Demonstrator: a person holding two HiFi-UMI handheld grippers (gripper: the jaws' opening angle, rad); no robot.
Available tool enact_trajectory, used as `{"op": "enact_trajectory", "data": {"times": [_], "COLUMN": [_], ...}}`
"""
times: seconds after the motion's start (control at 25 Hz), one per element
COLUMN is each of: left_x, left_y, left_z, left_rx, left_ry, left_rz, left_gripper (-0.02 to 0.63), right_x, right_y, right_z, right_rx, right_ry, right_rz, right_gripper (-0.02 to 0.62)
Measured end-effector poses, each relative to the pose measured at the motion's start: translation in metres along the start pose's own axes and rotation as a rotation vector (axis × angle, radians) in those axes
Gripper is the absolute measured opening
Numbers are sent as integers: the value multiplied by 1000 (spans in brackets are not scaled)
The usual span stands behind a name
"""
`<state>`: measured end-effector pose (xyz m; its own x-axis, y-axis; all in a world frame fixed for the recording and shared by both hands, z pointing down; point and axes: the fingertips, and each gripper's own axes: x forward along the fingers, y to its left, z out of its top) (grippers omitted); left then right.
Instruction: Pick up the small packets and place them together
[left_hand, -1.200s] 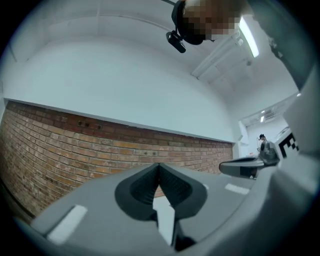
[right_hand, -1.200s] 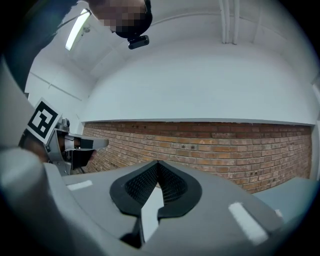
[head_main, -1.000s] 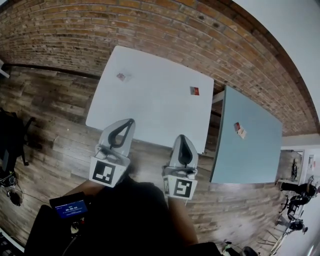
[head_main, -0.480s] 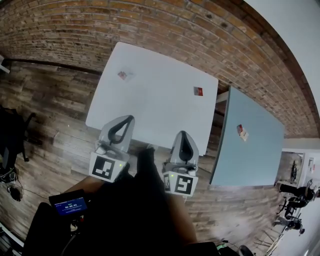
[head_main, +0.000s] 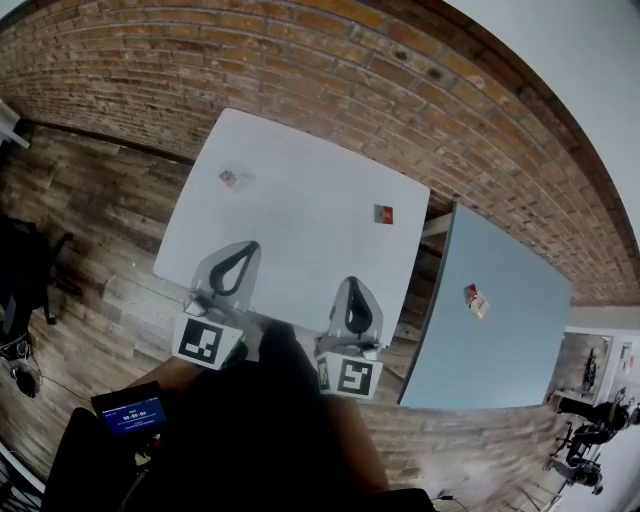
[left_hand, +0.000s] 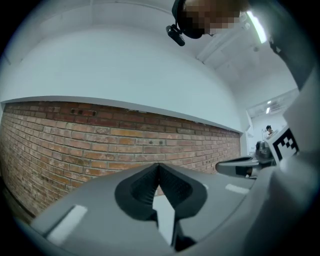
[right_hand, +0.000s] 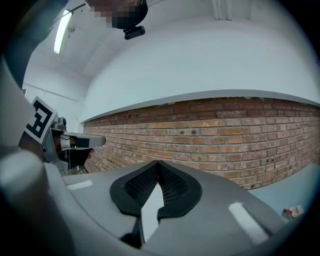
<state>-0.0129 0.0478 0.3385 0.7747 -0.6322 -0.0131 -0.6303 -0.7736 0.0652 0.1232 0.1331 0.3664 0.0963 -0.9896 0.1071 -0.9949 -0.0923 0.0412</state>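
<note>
Now the left gripper (head_main: 244, 248) and right gripper (head_main: 355, 284) are hovering at the white table's (head_main: 300, 225) near edge, jaws closed and empty. A left packet (head_main: 232, 179) and right packet (head_main: 384, 213) are lying on it, a third packet (head_main: 472, 298) on the blue-grey table (head_main: 505, 345).

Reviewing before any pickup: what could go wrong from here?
Both the left gripper and right gripper are shut; unopened, they could shove a packet instead of grasping it. The third packet lies on the blue-grey table, apart from the red packet and pale packet on the white table, and might be missed.
</note>
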Motion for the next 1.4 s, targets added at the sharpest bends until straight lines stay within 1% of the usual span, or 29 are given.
{"op": "enact_trajectory", "data": {"times": [0.08, 0.2, 0.28, 0.4, 0.48, 0.56, 0.64, 0.76, 0.88, 0.92, 1.0, 1.12, 1.2, 1.4], "left_x": [20, 44, 54, 61, 68, 79, 91, 104, 115, 118, 122, 130, 136, 153], "left_y": [-5, -15, -21, -26, -25, -21, -16, -10, -6, -4, -1, -3, -7, -21], "left_z": [2, 4, 1, -15, -25, -29, -26, -22, -19, -18, -18, -20, -19, -22], "left_rx": [15, 13, 12, -4, -13, -4, -1, 8, 6, 9, 9, 4, 4, -15], "left_ry": [-2, -5, -1, 32, 57, 67, 55, 43, 25, 14, 10, 17, 14, 22], "left_rz": [6, 20, 30, 36, 28, 18, 2, -26, -24, -15, 0, -9, -18, -19], "left_gripper": [0, 0, 0, 0, 0, 0, 0, 0, 0, 0, 0, 0, 0, 0], "right_x": [9, 19, 25, 32, 35, 42, 51, 64, 79, 83, 94, 106, 115, 137], "right_y": [-17, -41, -57, -78, -89, -99, -109, -120, -133, -138, -147, -163, -175, -208], "right_z": [2, 3, -3, -18, -30, -38, -42, -42, -48, -52, -66, -92, -110, -147], "right_rx": [8, 13, 4, -19, -38, -53, -71, -81, -74, -70, -78, -84, -81, -96], "right_ry": [-5, -3, 20, 76, 117, 163, 201, 226, 238, 242, 266, 330, 378, 462], "right_rz": [8, 24, 37, 41, 32, 14, -8, -22, -33, -38, -44, -44, -36, -4], "right_gripper": [3, 3, 3, 3, 3, 3, 3, 3, 3, 8, 42, 48, 77, 103]}}
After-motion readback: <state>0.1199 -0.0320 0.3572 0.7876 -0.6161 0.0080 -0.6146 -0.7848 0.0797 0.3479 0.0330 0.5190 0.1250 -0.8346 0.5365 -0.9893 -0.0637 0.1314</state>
